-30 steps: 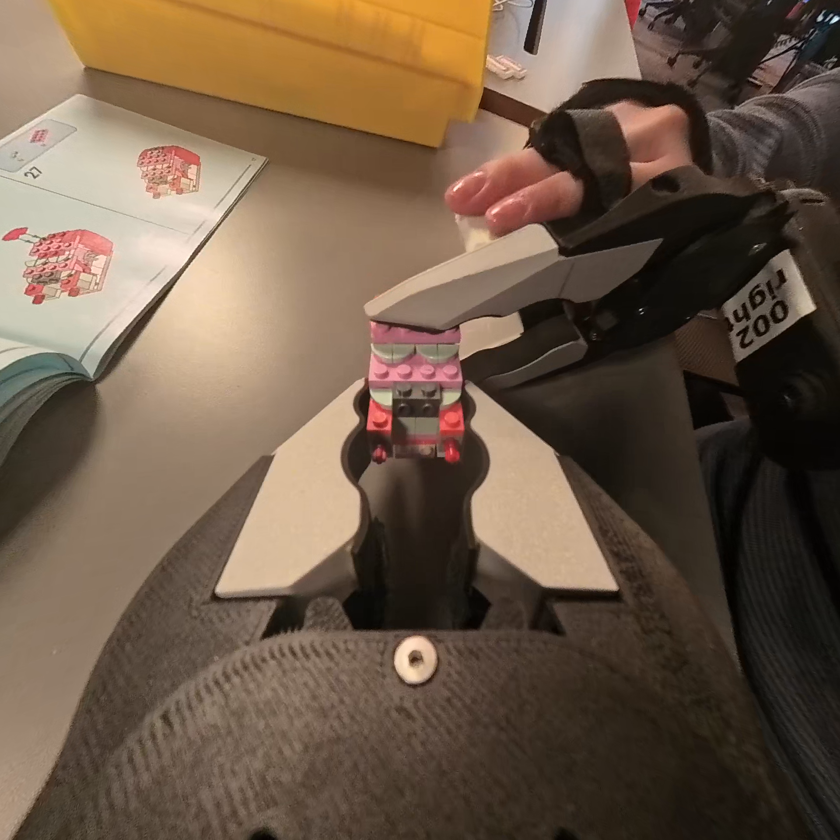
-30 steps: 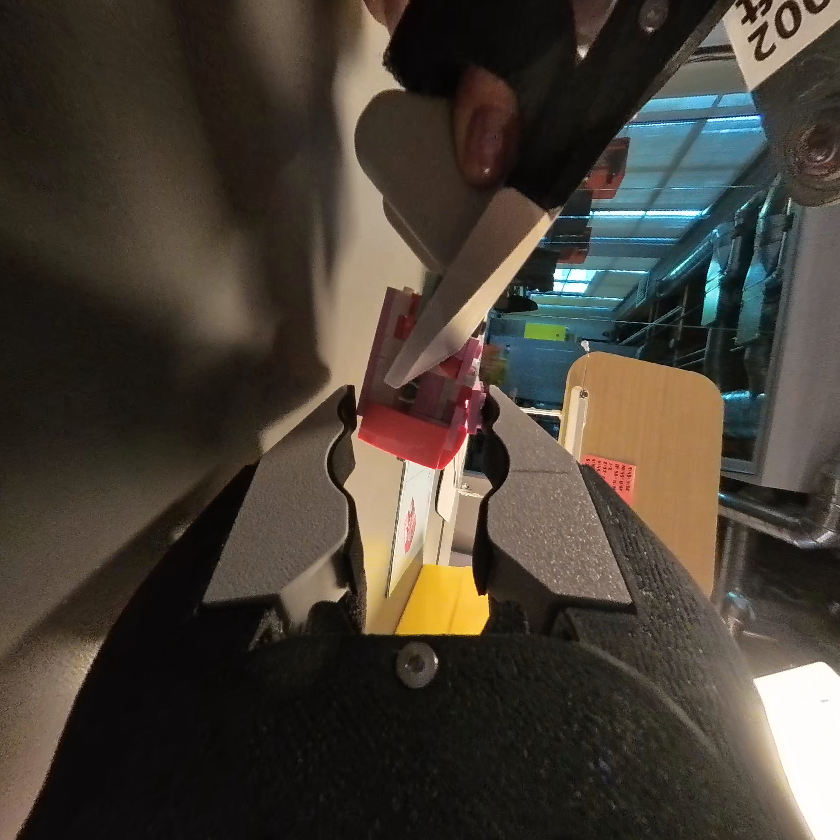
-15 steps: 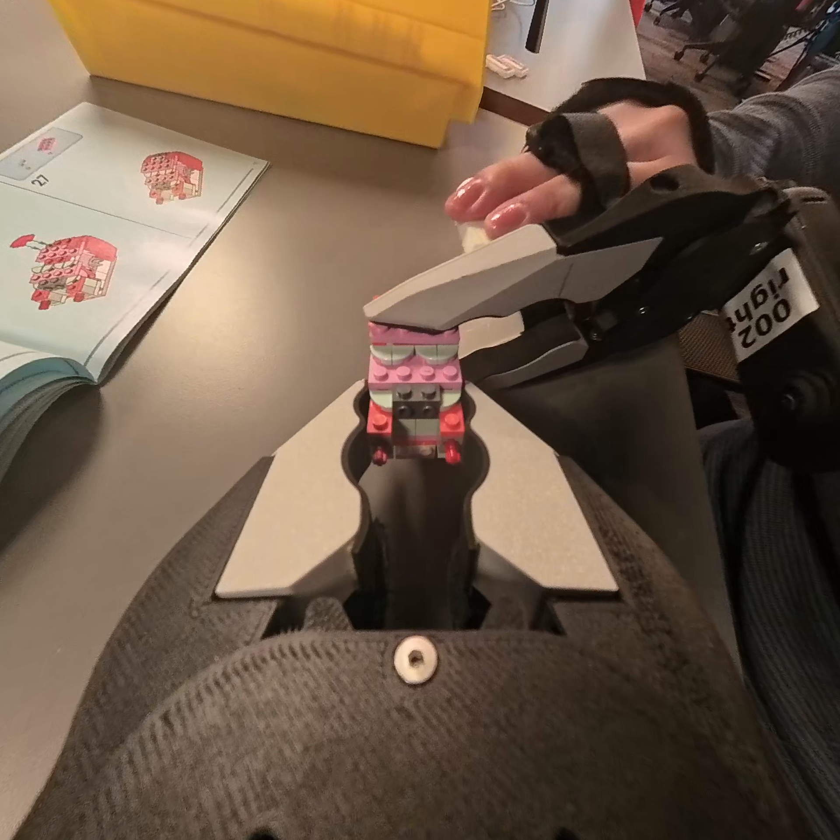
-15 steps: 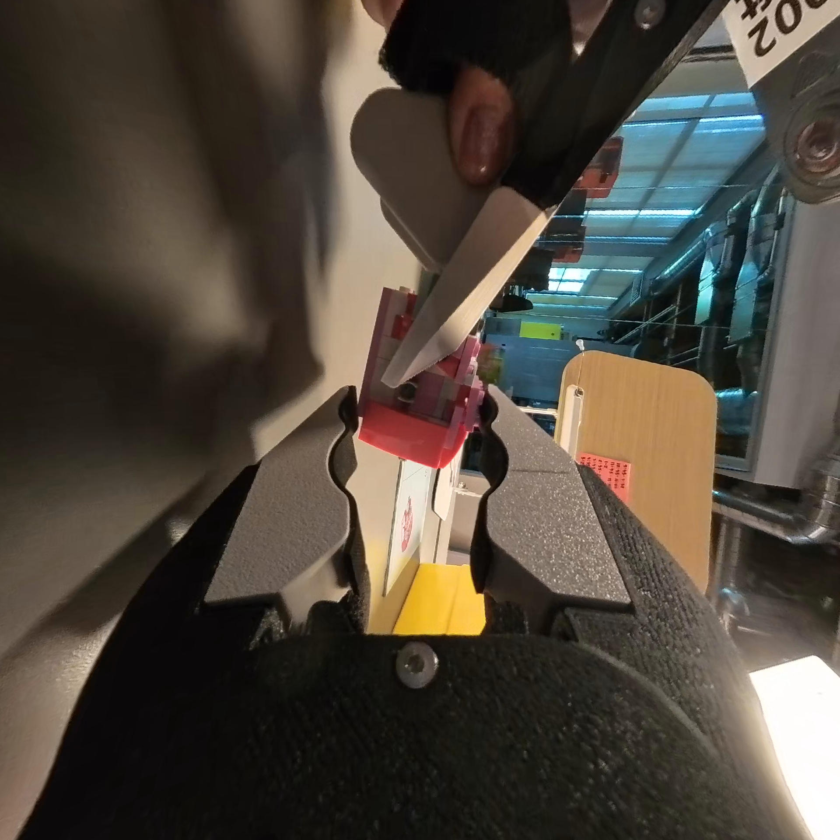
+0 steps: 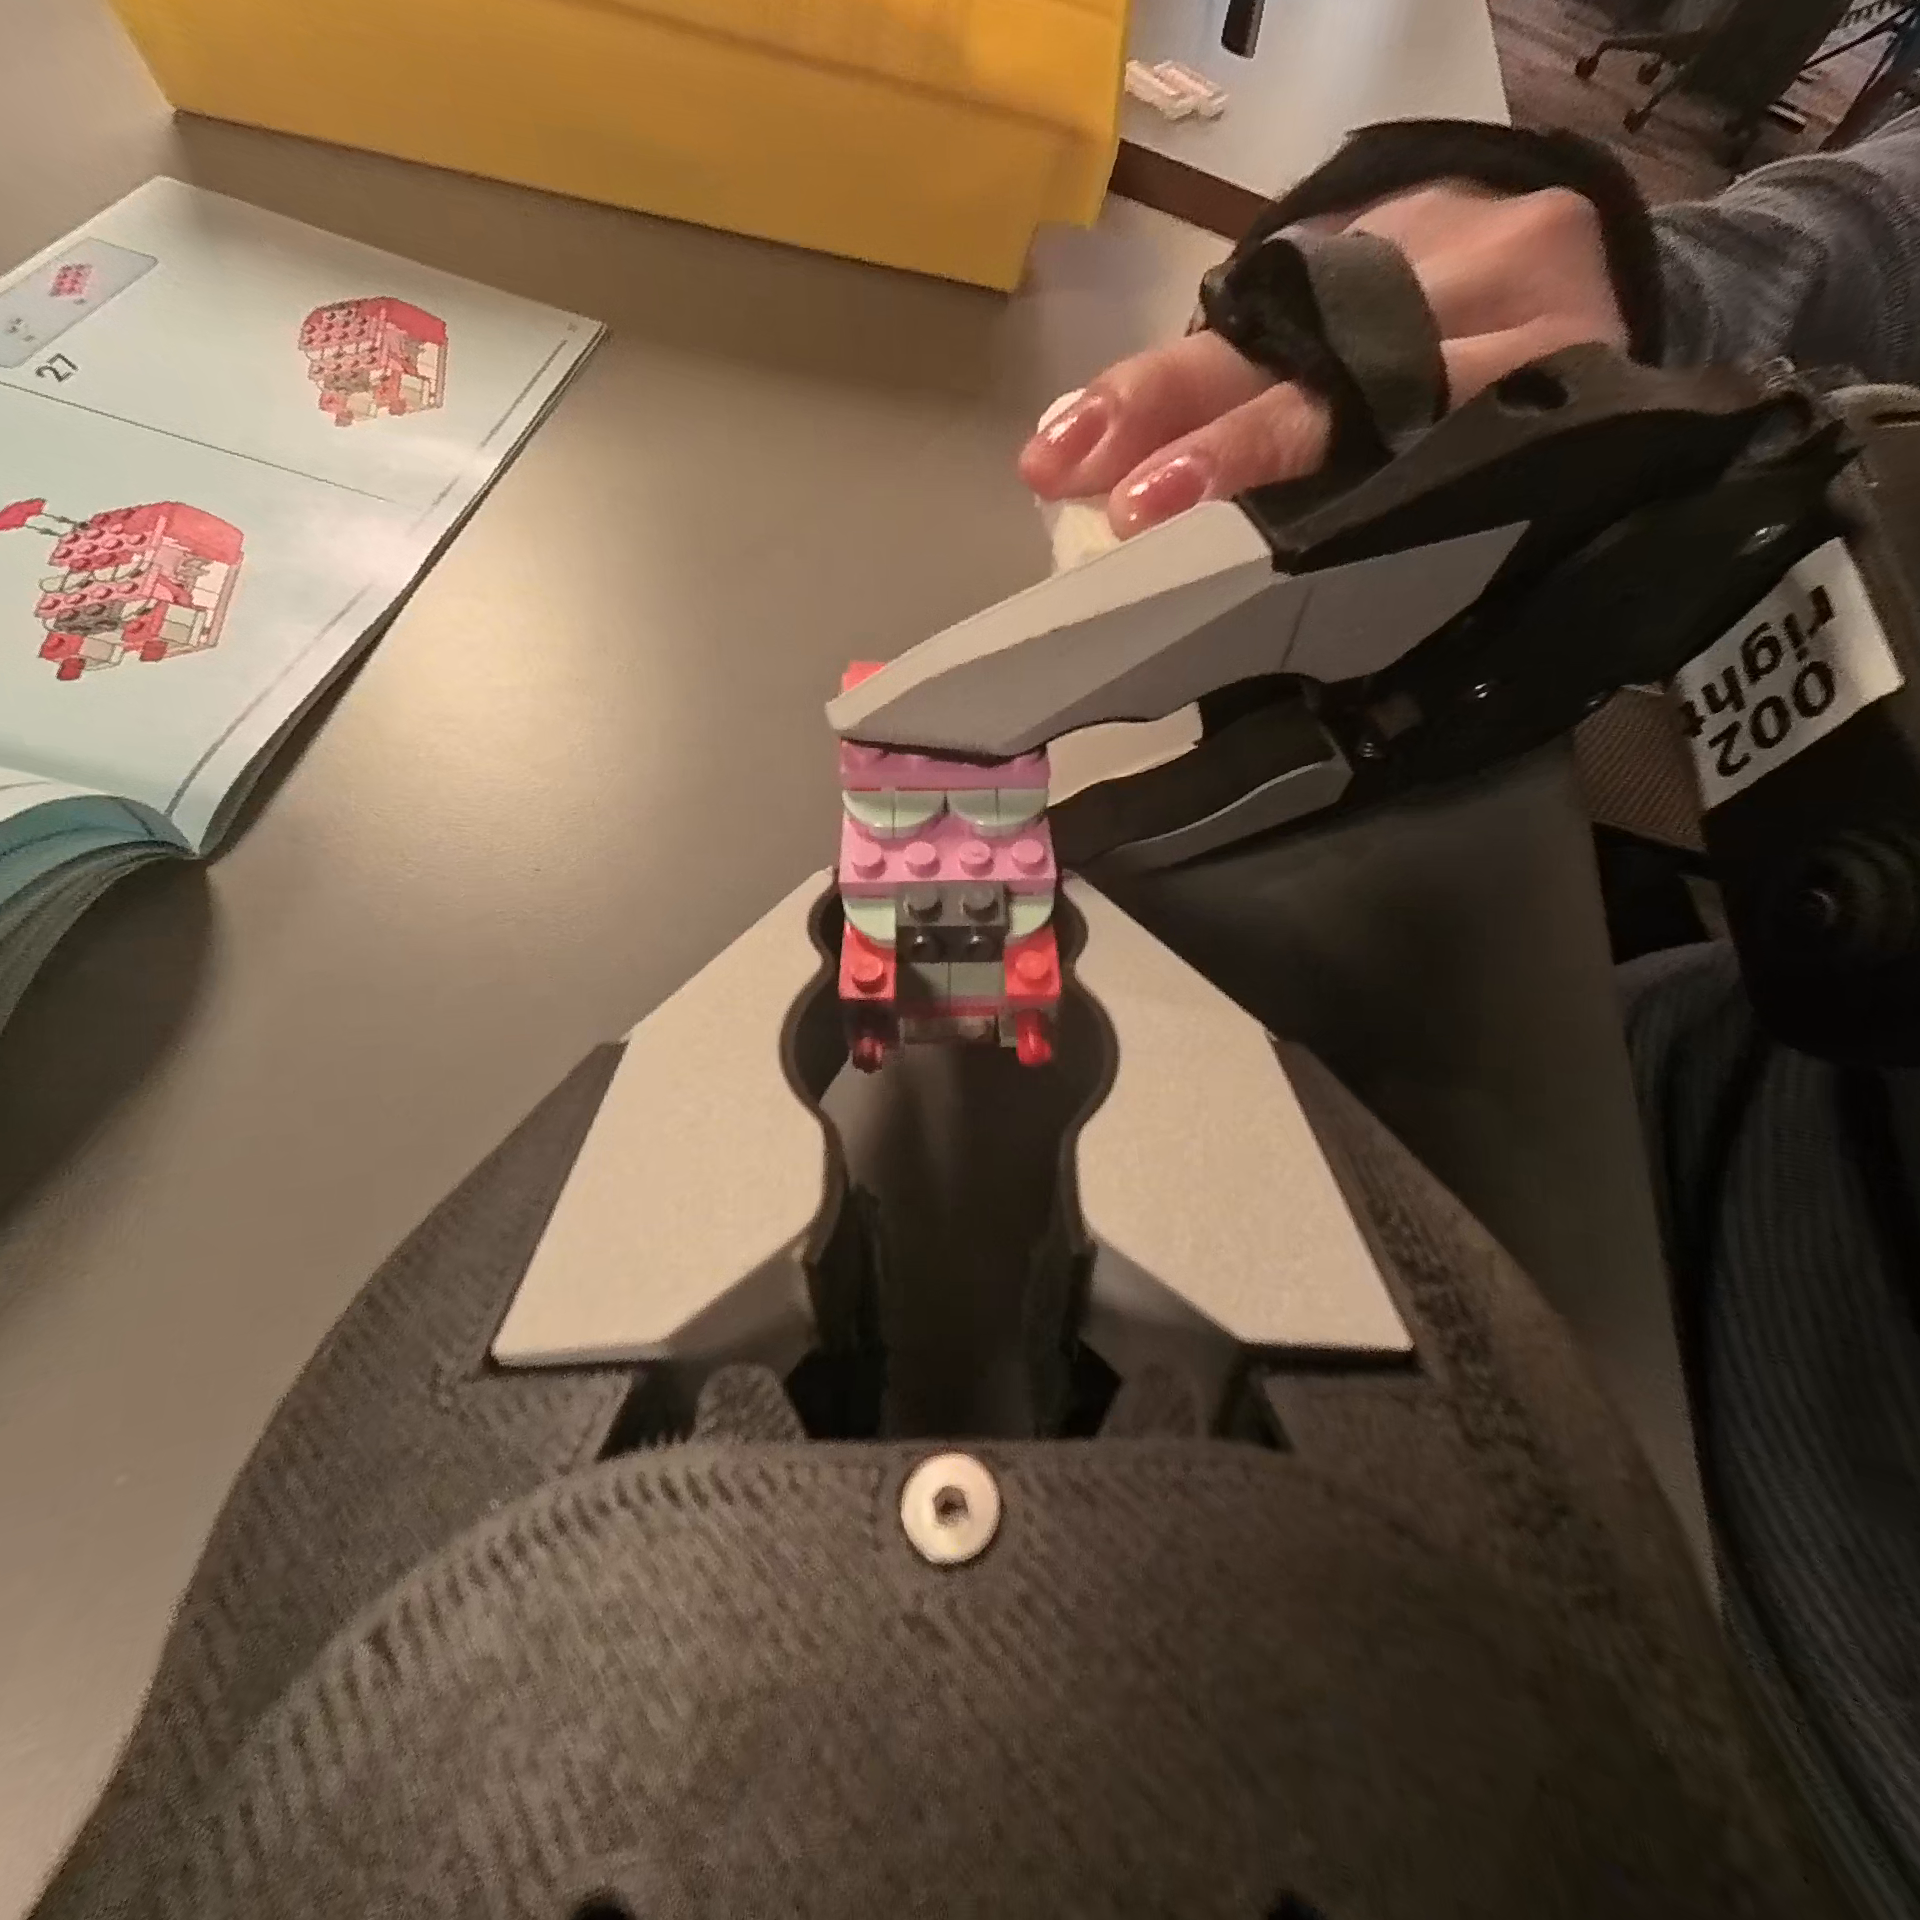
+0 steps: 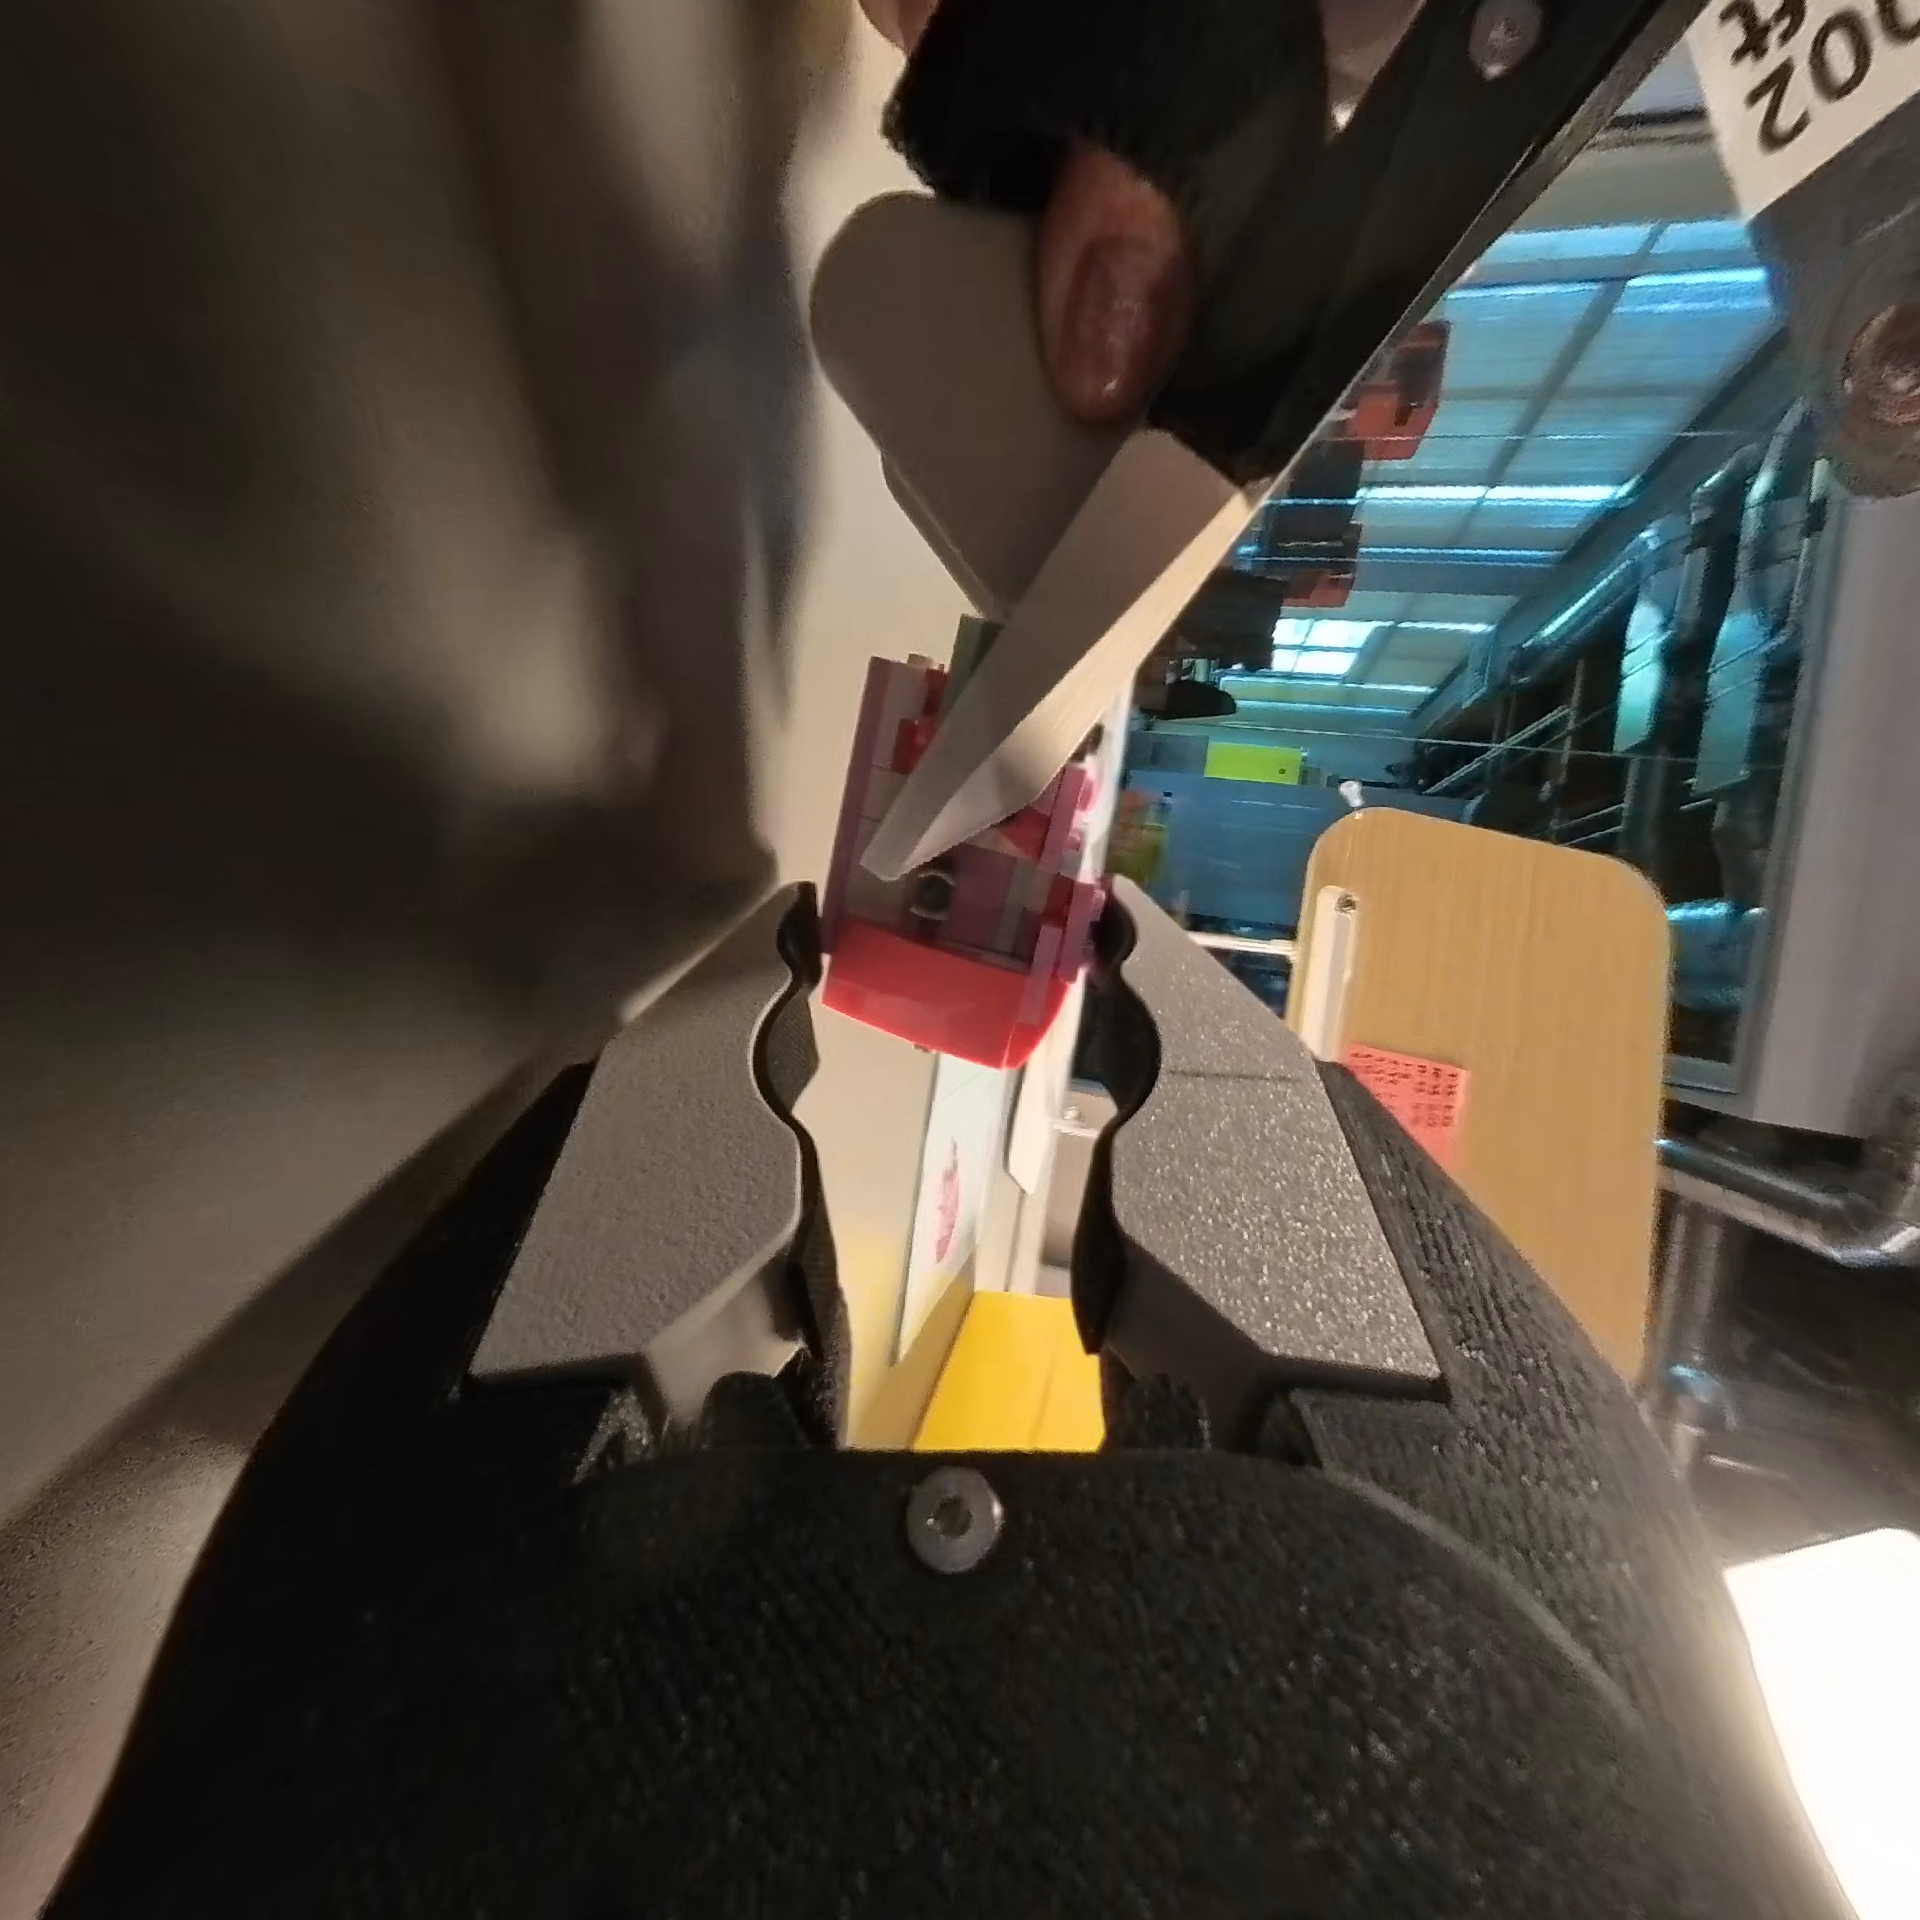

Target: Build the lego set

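A small brick model [image 5: 945, 862] in pink, red, pale green and grey is held up above the table. My left gripper [image 5: 951, 935] is shut on its red lower part, one pad on each side. My right gripper [image 5: 966, 774] comes in from the right; one finger [image 5: 1039, 655] lies across the model's top and the other reaches in beneath it. In the right wrist view my right gripper [image 6: 956, 925] has both pads against the sides of the model [image 6: 935, 987]. A finger of the left gripper [image 6: 1039, 727] crosses in front of the model there.
An open instruction booklet [image 5: 239, 436] lies on the brown table [image 5: 623, 582] at the left. A yellow bin [image 5: 675, 104] stands at the back. A gloved hand [image 5: 1247, 395] rests on the right gripper, with a small white piece [image 5: 1075, 530] under its fingertips. A wooden board [image 6: 1475, 1039] shows at the right.
The right gripper's fingers have closed in from a small gap until both pads touch the model. The left gripper's hold on the model is unchanged.
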### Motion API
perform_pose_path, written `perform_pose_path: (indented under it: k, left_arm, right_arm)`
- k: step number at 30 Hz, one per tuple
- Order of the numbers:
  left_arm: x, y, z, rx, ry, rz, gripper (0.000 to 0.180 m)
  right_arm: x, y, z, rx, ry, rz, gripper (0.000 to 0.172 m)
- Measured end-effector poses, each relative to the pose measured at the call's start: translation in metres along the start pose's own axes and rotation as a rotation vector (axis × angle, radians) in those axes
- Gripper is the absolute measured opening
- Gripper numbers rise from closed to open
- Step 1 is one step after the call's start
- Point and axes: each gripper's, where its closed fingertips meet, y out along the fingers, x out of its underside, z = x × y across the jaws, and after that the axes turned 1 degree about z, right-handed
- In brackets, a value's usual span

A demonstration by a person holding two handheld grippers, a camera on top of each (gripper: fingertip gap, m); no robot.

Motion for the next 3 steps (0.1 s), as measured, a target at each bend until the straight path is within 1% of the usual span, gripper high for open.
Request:
perform_pose_path:
  k: [3]
  left_arm:
    - [-0.0002, 0.0004, 0.0, 0.01, -0.02, 0.002, 0.035]
  right_arm:
    - [0.002, 0.0013, -0.002, -0.01, 0.015, -0.006, 0.051]
